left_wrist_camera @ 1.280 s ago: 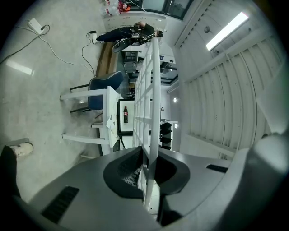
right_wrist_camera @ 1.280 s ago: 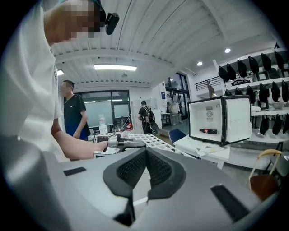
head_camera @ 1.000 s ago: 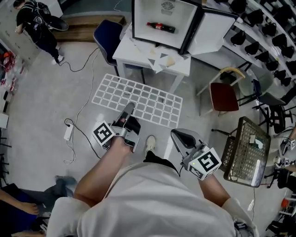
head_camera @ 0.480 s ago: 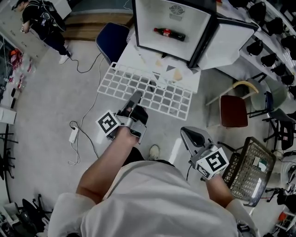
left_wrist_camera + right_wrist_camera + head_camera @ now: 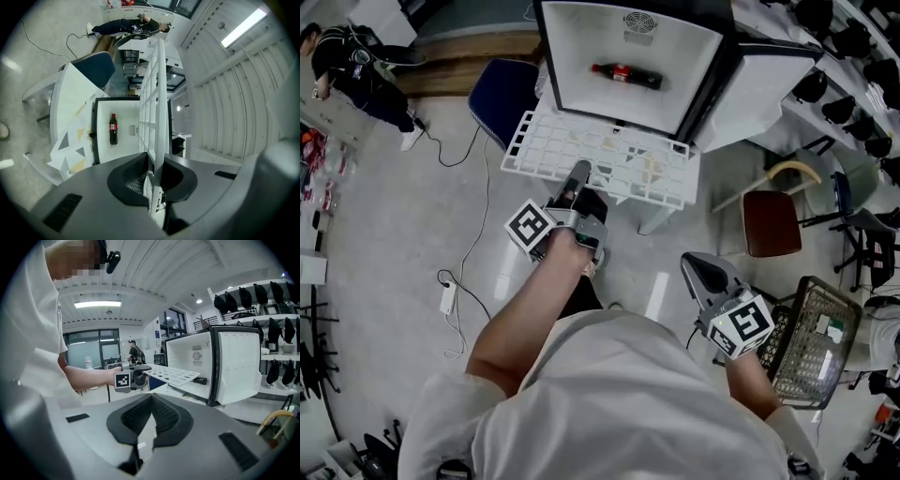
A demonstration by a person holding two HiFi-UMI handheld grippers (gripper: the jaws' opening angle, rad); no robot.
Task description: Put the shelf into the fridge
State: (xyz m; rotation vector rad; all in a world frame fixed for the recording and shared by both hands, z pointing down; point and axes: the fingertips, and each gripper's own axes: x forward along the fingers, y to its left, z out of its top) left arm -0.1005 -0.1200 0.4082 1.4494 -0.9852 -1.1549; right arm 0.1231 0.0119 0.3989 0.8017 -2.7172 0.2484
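The left gripper point(image 5: 153, 168) has its jaws nearly closed, and the pads clamp one edge bar of the white wire shelf point(image 5: 619, 161). From the jaws the shelf extends straight ahead as a flat grid and hangs clear of the floor, held at that near edge only. Ahead of the jaws stands the open fridge point(image 5: 581, 37) on a white table point(image 5: 70, 108), with its door point(image 5: 755, 84) swung out to the right of the jaws. The shelf's far edge lies at the lower front of the fridge opening, above the table top; no view shows whether it has entered the cavity. A cola bottle point(image 5: 625, 74) lies beyond the shelf inside the fridge. The right gripper point(image 5: 149, 425) has its jaws closed together with nothing between them; the shelf and fridge lie ahead of them, well apart.
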